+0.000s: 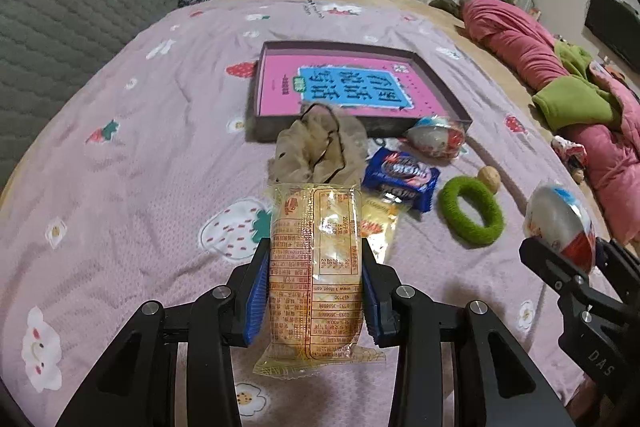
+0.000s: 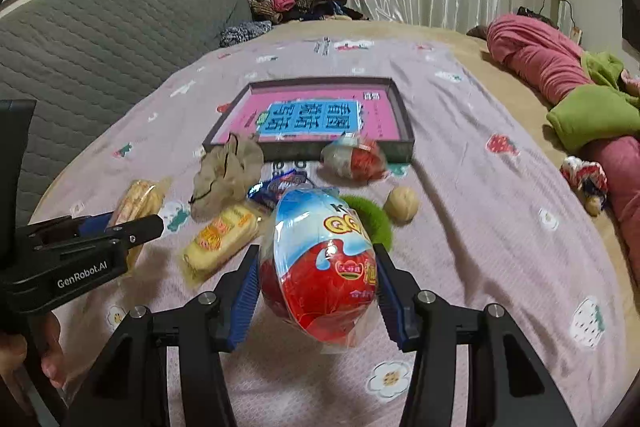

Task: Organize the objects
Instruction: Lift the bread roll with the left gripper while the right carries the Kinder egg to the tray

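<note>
In the left wrist view my left gripper (image 1: 316, 245) is shut on a yellow printed snack packet (image 1: 316, 279), held lengthwise above the bed. In the right wrist view my right gripper (image 2: 317, 251) is shut on a red, white and blue wrapped egg (image 2: 320, 267). Each gripper also shows at the edge of the other view: the right gripper (image 1: 568, 251) with its egg (image 1: 560, 223), the left gripper (image 2: 128, 223) with its packet (image 2: 136, 203). Beyond both lies a dark shallow box (image 1: 272, 131) with a pink book inside.
On the lilac bedspread before the box lie a beige scrunchie (image 1: 320, 151), a blue biscuit packet (image 1: 400, 175), a second egg (image 1: 436, 137), a second yellow packet (image 2: 220, 243), a green hair ring (image 1: 470, 213) and a walnut (image 1: 490, 179). A pink and green quilt (image 1: 560, 67) lies right, a grey headboard (image 1: 80, 7) left.
</note>
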{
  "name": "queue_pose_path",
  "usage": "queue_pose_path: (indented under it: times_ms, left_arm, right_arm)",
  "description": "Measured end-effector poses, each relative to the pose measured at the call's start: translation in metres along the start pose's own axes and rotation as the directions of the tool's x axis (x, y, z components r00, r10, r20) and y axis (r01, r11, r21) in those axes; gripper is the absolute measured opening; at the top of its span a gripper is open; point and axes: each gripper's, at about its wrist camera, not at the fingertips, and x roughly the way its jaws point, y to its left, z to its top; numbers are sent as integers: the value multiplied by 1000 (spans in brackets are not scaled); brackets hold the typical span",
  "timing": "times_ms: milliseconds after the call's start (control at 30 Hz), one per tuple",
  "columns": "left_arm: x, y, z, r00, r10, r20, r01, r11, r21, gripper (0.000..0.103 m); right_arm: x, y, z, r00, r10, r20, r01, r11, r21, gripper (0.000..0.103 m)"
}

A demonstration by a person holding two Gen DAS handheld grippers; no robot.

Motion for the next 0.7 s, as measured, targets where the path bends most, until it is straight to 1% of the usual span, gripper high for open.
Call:
queue_pose_path:
  times_ms: [333,433,700]
  left_arm:
    - [-17,-16,26,999,3,49,-4,1000,20,41]
    - [-18,-20,34,998,6,58,-7,1000,23,41]
    - [-14,-30,62,997,4,83,-7,999,42,41]
  right_arm:
    - [-10,-12,23,999,14,30,-14,1000,-26,53]
    - [-12,-13,30,999,19,40,-17,999,-38,53]
    - [-5,-14,62,997,20,70,-15,997,-75,53]
